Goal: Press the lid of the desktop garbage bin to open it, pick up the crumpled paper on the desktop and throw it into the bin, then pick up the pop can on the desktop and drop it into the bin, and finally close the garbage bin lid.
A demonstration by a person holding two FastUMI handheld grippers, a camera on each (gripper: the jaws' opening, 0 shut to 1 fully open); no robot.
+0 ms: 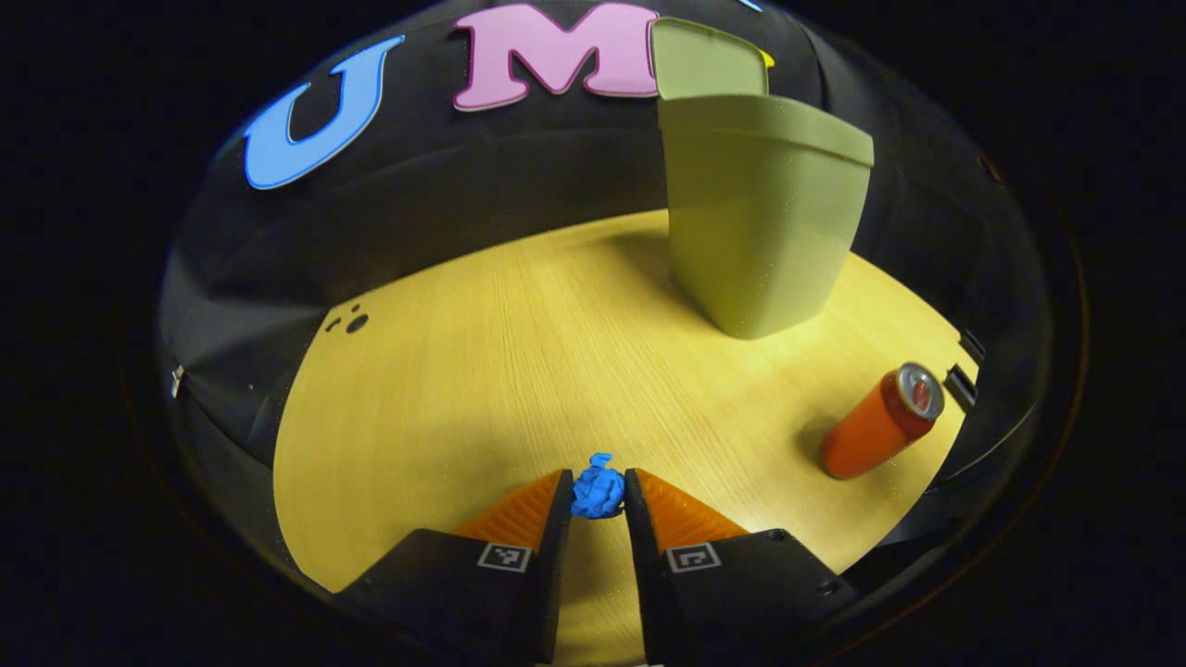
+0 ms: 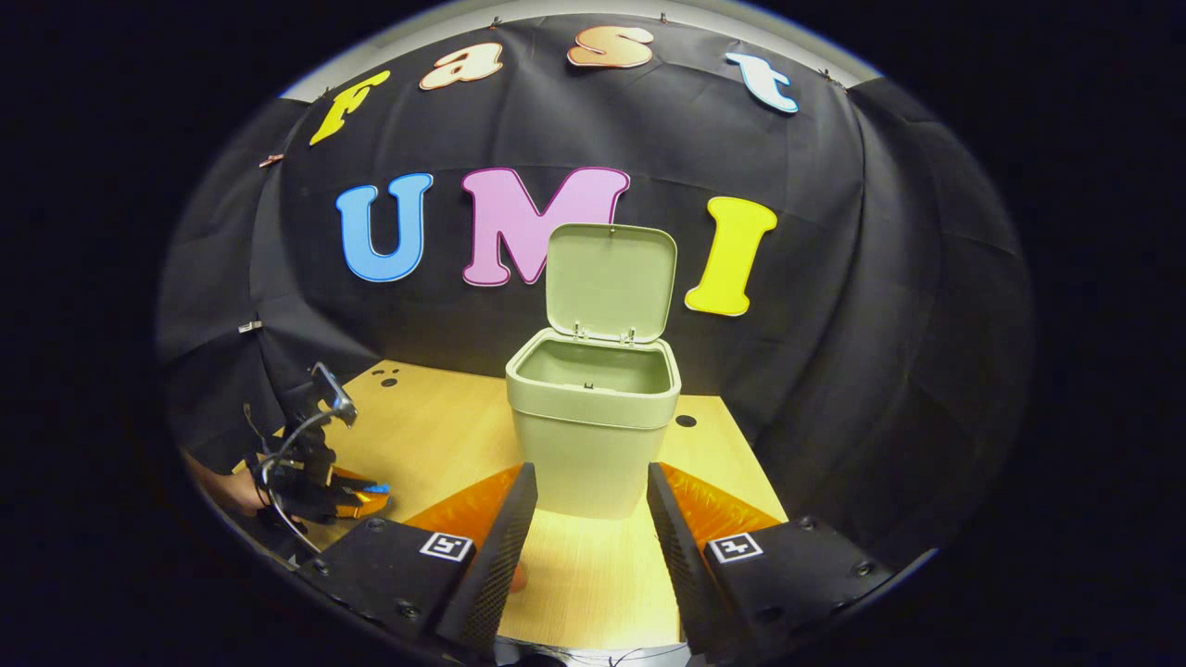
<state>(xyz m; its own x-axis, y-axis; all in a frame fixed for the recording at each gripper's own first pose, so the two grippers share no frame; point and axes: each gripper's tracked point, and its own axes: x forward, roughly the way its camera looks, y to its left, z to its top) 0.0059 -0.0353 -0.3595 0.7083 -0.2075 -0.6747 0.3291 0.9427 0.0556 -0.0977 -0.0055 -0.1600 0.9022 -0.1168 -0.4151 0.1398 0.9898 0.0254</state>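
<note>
My left fingers [image 1: 598,491] are clamped on the crumpled paper [image 1: 598,492], a small blue wad of sharp creases pinched between the ribbed pads right at the tips, low over the pale wood-grain surface [image 1: 482,371]. Beyond them to the right lies the pop can [image 1: 880,421], a smooth orange cylinder on its side with its silver top turned toward me. The garbage bin [image 1: 764,213] stands farther back, matte olive plastic tapering downward, its lid [image 2: 610,283] upright on the rear hinges. My right fingers [image 2: 589,505] are apart with nothing between them, the bin's front wall just beyond their tips.
</note>
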